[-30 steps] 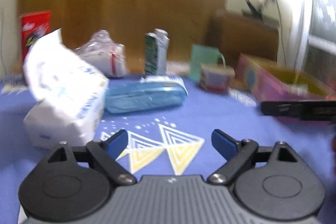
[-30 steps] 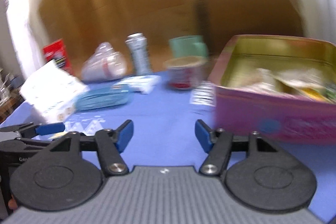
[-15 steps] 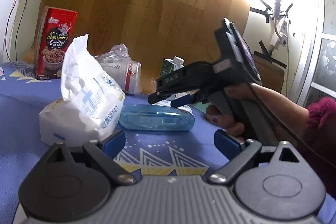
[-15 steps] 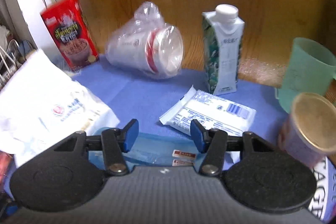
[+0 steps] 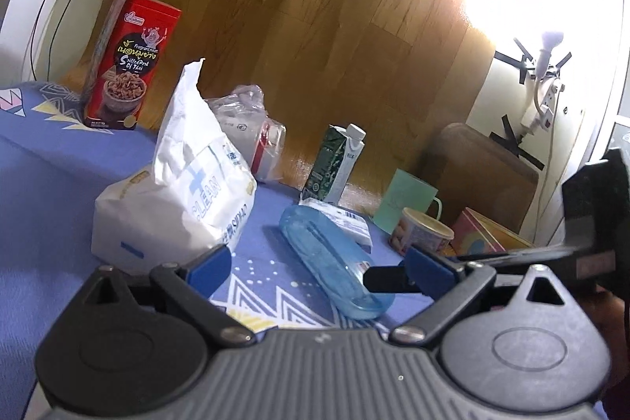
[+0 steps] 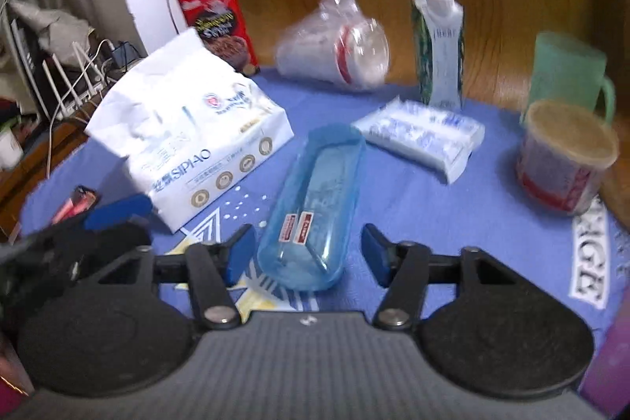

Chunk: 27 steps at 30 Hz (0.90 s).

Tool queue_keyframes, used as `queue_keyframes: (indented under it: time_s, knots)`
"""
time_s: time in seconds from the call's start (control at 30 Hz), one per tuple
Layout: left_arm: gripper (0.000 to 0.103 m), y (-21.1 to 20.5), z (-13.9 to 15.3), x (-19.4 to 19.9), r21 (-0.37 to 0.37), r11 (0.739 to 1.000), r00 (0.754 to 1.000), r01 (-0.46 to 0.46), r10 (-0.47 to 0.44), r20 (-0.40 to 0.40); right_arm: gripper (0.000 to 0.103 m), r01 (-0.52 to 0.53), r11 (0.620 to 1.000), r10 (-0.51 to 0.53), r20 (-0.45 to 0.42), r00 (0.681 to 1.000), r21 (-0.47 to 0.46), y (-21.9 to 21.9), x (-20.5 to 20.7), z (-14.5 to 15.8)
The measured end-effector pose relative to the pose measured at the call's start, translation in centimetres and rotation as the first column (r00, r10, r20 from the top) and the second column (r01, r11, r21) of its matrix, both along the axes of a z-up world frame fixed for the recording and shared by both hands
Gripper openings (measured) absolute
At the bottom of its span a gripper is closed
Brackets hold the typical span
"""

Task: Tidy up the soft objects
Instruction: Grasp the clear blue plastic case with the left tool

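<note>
A large white tissue pack (image 5: 177, 199) (image 6: 189, 140) with a torn-up top lies on the blue cloth. Beside it are a translucent blue case (image 5: 334, 262) (image 6: 315, 199) and a small white tissue packet (image 5: 342, 219) (image 6: 421, 140). My left gripper (image 5: 317, 268) is open, its jaws still widening with nothing between the pads. The big pack's corner lies just beyond its left pad. My right gripper (image 6: 307, 254) is opening, and the case's near end lies between its pads without being pressed. In the left wrist view it reaches in from the right.
At the back stand a red snack box (image 6: 220, 22), a bag of plastic cups (image 6: 338, 54), a milk carton (image 6: 437, 46), a green mug (image 6: 567, 73) and a lidded cup (image 6: 563, 160). A pink tin (image 5: 484, 235) sits far right. Cables and routers lie off the table's left edge.
My right gripper pulled back from over the case's middle to its near end, and its jaws widened. In the left wrist view it went from centre to the right edge. The left view rolled.
</note>
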<state>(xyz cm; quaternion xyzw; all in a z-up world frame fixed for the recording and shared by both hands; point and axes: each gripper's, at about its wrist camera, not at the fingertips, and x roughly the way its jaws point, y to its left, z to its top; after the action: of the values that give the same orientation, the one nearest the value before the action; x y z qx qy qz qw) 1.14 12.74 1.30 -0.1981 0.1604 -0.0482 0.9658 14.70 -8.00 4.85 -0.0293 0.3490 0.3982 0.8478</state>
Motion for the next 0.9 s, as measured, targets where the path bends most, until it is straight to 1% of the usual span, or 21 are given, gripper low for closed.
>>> queue_keyframes:
  time_s: [0.03,0.07,0.13,0.17,0.2,0.23,0.3,0.33,0.37,0.4,0.53,0.67,0.77,0.9]
  knots:
    - [0.097,-0.1,0.0,0.0,0.006,1.000,1.000,-0.006,0.006,0.001,0.071,0.001,1.000,-0.001,0.042,0.999,-0.017,0.3,-0.6,0.1]
    - [0.096,-0.1,0.0,-0.1,0.017,0.999,0.999,-0.032,0.032,-0.006,0.071,0.001,0.999,0.002,0.078,0.997,-0.038,0.8,-1.1,0.1]
    - [0.095,0.5,-0.1,0.3,-0.004,0.999,0.999,-0.049,0.049,-0.017,0.070,0.010,0.998,-0.004,0.101,0.995,-0.057,1.6,-1.0,-0.2]
    - [0.096,0.7,-0.2,0.3,-0.019,0.999,0.999,-0.051,0.050,-0.020,0.070,0.016,0.998,-0.011,0.092,0.996,-0.053,1.8,-0.6,-0.3]
    - [0.098,0.8,-0.2,0.3,-0.028,0.999,0.999,-0.042,0.041,-0.019,0.070,0.026,0.999,-0.022,0.079,0.997,-0.046,1.8,-0.2,-0.5]
    - [0.098,0.6,-0.2,0.2,-0.019,0.999,0.999,-0.041,0.041,-0.018,0.071,0.045,0.998,-0.042,0.071,0.997,-0.046,1.8,0.3,-0.9]
    - [0.098,0.0,-0.2,0.2,0.021,0.999,0.999,-0.042,0.042,-0.013,0.070,0.073,0.996,-0.070,0.059,0.996,-0.058,1.7,0.9,-1.5]
    - [0.098,-0.3,-0.1,0.2,0.037,0.999,0.999,-0.038,0.039,-0.010,0.067,0.081,0.995,-0.078,0.048,0.996,-0.060,1.6,1.1,-1.8]
    - [0.098,-0.6,-0.1,0.2,0.056,0.998,0.999,-0.035,0.036,-0.009,0.060,0.080,0.995,-0.079,0.033,0.996,-0.054,1.5,1.2,-2.1]
    - [0.098,-0.8,-0.1,0.2,0.069,0.997,0.999,-0.031,0.031,-0.008,0.056,0.073,0.996,-0.072,0.017,0.997,-0.051,1.5,1.1,-2.5]
    - [0.099,-1.3,-0.1,0.4,0.097,0.995,1.000,-0.009,0.010,-0.007,0.056,0.055,0.997,-0.053,0.032,0.998,-0.056,0.4,-0.8,-2.7]
    - [0.101,-1.7,-0.1,0.4,0.108,0.994,1.000,0.019,-0.019,-0.008,0.056,0.041,0.997,-0.037,0.054,0.998,-0.065,-2.6,-4.3,-2.6]
    - [0.101,-2.2,-0.1,0.4,0.127,0.990,0.998,0.057,-0.056,-0.016,0.056,0.036,0.998,-0.033,0.060,0.998,-0.050,-6.5,-7.6,-2.6]
    - [0.102,-3.6,0.1,0.3,0.189,0.976,0.994,0.105,-0.103,-0.022,0.057,0.098,0.994,-0.095,0.062,0.994,-0.055,-13.1,-11.4,-2.8]
